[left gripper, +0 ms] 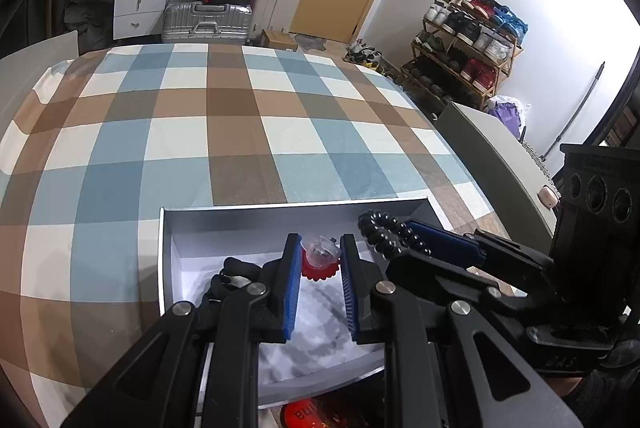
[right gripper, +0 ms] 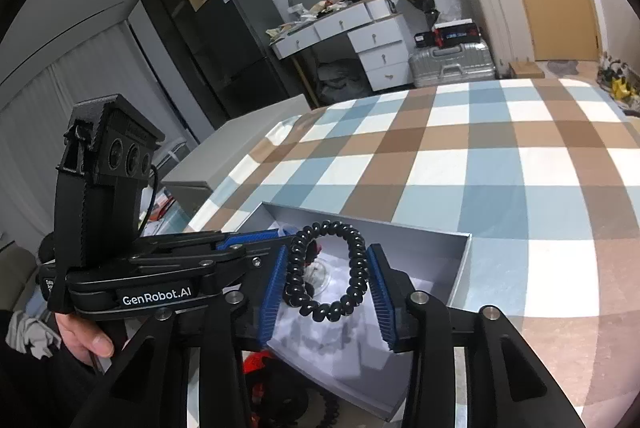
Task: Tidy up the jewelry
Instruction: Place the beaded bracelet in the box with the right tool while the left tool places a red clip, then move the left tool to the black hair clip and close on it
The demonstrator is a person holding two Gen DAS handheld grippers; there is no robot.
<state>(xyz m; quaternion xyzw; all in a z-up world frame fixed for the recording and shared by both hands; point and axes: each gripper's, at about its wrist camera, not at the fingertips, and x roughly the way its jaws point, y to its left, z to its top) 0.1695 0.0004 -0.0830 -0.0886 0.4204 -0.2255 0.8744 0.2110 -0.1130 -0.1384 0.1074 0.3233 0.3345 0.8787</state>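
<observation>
A shallow grey box (left gripper: 240, 214) with a white lining lies on the checked cloth. My left gripper (left gripper: 320, 248) hangs over it, shut on a small clear piece with a red scalloped base (left gripper: 320, 258). A black item (left gripper: 236, 274) lies in the box at the left. My right gripper (right gripper: 328, 270) is shut on a black coiled bracelet (right gripper: 352, 264) and holds it above the box (right gripper: 460, 268). The bracelet also shows in the left wrist view (left gripper: 384, 234), at the box's right side. A clear piece (right gripper: 318, 274) shows below the bracelet.
The checked blue, brown and white cloth (left gripper: 224, 124) covers the table beyond the box. A red and black item (left gripper: 316, 414) lies in front of the box. A grey cabinet (left gripper: 492, 152) stands to the right. Suitcases and a shoe rack (left gripper: 460, 44) stand far behind.
</observation>
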